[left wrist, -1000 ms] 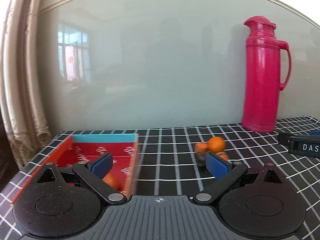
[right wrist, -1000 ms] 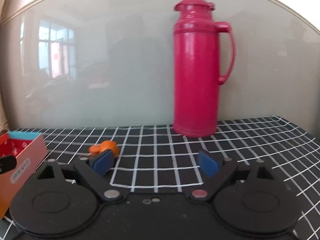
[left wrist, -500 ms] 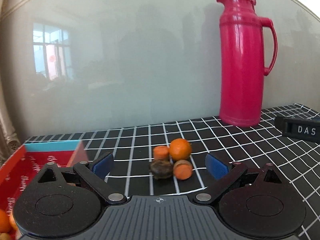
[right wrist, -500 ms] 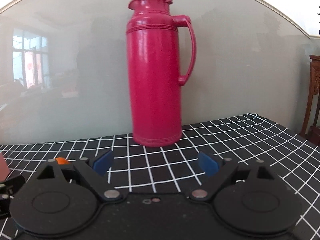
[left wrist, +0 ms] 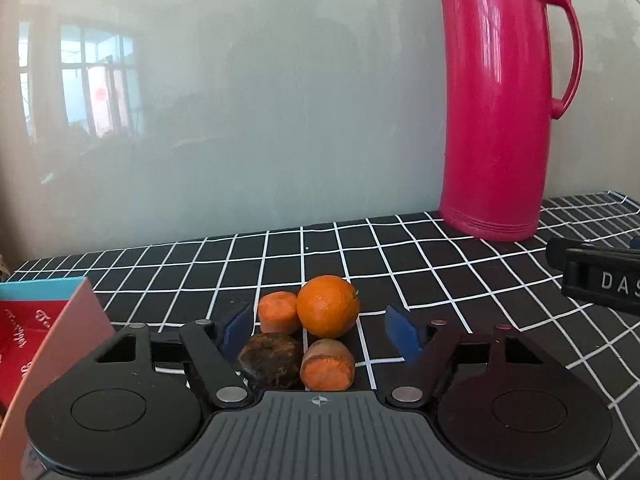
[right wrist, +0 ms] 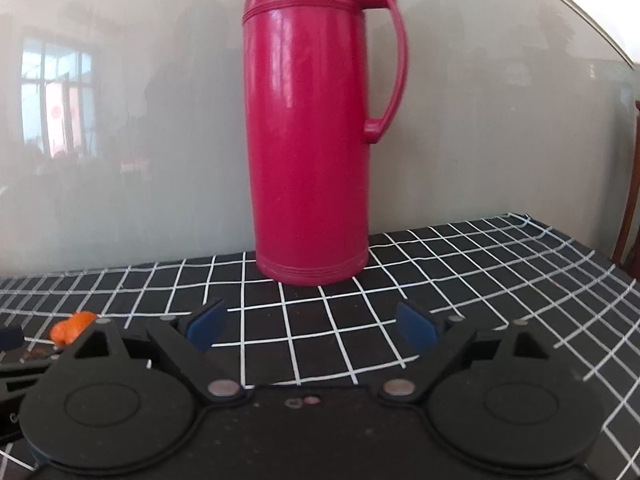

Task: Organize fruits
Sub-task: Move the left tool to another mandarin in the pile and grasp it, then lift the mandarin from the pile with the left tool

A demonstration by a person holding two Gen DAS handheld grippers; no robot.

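In the left wrist view a small pile of fruit lies on the black checked cloth: a round orange [left wrist: 328, 306], a cut orange piece [left wrist: 278, 313] behind-left, a cut piece [left wrist: 327, 366] in front, and a dark brown fruit [left wrist: 271, 360]. My left gripper [left wrist: 320, 330] is open with its blue pads on either side of the pile, touching nothing. The red box [left wrist: 48, 344] stands at the left edge. My right gripper [right wrist: 310, 326] is open and empty over bare cloth; an orange piece [right wrist: 72, 326] shows at its far left.
A tall red thermos [left wrist: 500, 120] stands at the back right against the grey glass wall; it fills the middle of the right wrist view [right wrist: 312, 140]. The other gripper's black body [left wrist: 596, 280] lies to the right of the fruit.
My left gripper has swung right from the red box and closed in on the fruit pile, now between its fingers. My right gripper has turned right, toward the thermos.
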